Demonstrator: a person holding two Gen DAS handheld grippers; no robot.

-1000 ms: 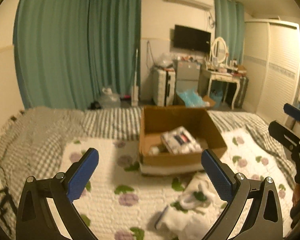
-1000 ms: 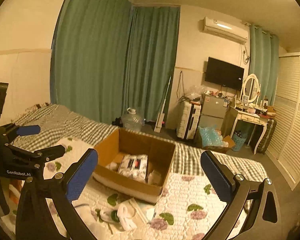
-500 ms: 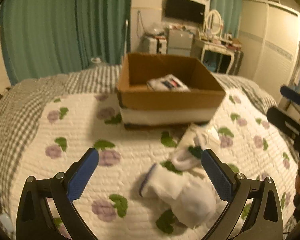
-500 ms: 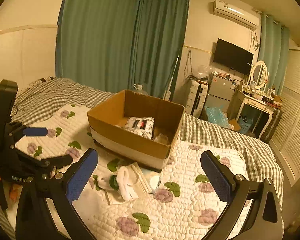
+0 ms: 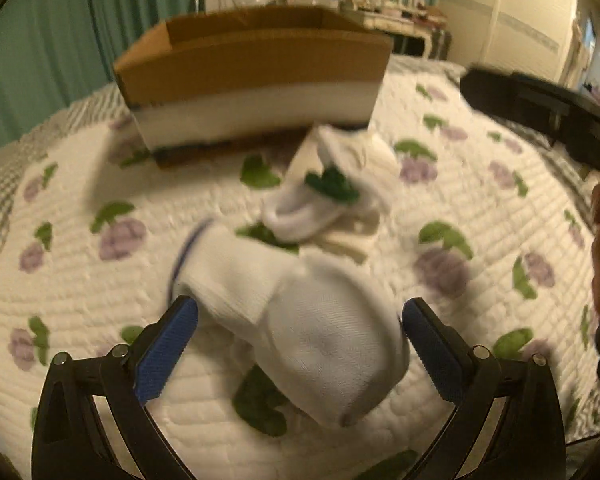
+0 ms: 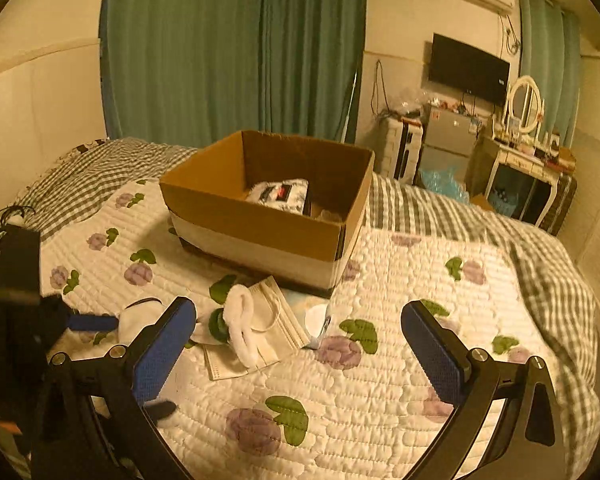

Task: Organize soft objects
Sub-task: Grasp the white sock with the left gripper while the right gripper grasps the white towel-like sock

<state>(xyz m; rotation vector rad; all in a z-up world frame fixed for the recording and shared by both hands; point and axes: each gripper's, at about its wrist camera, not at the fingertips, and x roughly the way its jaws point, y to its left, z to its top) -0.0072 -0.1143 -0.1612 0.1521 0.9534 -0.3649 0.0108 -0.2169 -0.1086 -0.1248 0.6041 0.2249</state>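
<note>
A white sock with a blue cuff stripe (image 5: 300,312) lies on the quilt between the open fingers of my left gripper (image 5: 298,320), its toe bulging toward the camera. Behind it lies a second white sock with a green mark (image 5: 324,184), on top of a face mask (image 5: 352,240). The cardboard box (image 5: 256,76) stands just beyond them. In the right wrist view my right gripper (image 6: 296,332) hangs open above the quilt, with the rolled white sock (image 6: 242,328), the face mask (image 6: 268,328) and the box (image 6: 268,216) ahead of it. A printed soft pack (image 6: 280,194) lies inside the box.
The floral quilt (image 6: 380,380) covers a checked bedspread (image 6: 440,212). My left gripper's body (image 6: 16,300) shows at the left edge of the right wrist view. Green curtains (image 6: 228,48), a dressing table (image 6: 524,160) and a wall television (image 6: 468,68) stand beyond the bed.
My left gripper has dropped low and moved forward until its open fingers flank the striped sock. The right gripper has also lowered and come closer to the quilt and box.
</note>
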